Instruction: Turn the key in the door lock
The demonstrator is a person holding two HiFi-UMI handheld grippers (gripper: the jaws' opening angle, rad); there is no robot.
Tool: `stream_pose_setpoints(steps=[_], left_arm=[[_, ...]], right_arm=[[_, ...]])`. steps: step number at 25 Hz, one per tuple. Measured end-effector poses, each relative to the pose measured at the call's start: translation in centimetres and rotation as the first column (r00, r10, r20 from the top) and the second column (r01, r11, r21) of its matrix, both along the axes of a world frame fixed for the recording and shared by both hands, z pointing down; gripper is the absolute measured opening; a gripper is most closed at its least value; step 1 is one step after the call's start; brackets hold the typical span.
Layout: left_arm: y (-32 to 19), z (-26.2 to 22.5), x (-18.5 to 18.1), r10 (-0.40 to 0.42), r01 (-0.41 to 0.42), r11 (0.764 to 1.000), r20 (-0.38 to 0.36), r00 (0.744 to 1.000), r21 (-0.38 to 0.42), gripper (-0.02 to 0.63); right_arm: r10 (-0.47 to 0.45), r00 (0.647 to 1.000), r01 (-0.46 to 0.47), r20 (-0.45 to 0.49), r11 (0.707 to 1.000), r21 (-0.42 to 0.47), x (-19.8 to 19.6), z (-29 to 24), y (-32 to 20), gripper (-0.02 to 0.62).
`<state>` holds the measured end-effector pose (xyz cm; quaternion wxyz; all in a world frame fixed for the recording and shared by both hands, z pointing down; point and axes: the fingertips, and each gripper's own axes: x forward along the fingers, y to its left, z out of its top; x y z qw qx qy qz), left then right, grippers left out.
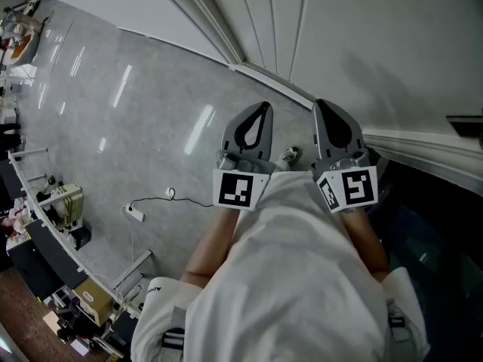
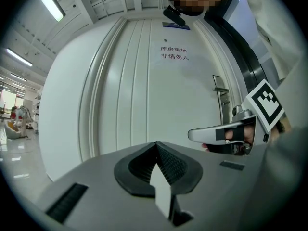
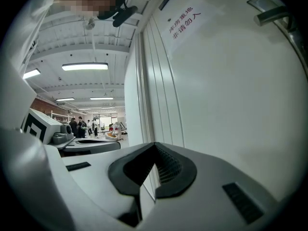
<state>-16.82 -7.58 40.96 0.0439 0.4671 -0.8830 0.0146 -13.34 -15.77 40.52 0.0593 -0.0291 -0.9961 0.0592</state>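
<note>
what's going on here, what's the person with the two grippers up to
A person stands facing a white door with a gripper in each hand. The left gripper and the right gripper both point toward the door, side by side. The jaws of each are together with nothing between them. The door handle sits up and to the right, untouched. No key or lock can be made out in these views, so the key has not yet been turned.

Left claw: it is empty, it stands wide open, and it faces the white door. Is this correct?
Not wide open. The left gripper view shows the left claw shut, its jaws together at the tips with nothing between them. The rest holds: it is empty and it faces the white door.
</note>
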Motion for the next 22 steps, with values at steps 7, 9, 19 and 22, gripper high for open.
stream_pose_setpoints(steps=[7,9,19,22], left_arm=[[1.4,0.0,0.5,-0.035,0.035,0.999,-0.006,0.999,-0.005,0.009],[1.8,0.3,0.5,-0.041,0.041,0.999,-0.008,0.999,-0.008,0.008],[2.4,0.7,0.5,-0.030,0.030,1.000,-0.006,1.000,-0.008,0.008],[2.3,0.6,0.5,-0.023,0.023,1.000,-0.004,1.000,-0.008,0.008]], right_arm=[[-0.032,0.999,0.032,-0.003,0.999,-0.004,0.0,0.1,1.5,0.003],[-0.036,0.999,0.036,-0.007,0.999,-0.007,0.0,0.4,1.8,0.003],[-0.020,0.999,0.020,-0.028,1.000,-0.007,0.4,1.3,2.3,0.003],[-0.013,0.999,0.013,-0.032,1.000,-0.003,0.4,1.2,2.2,0.003]])
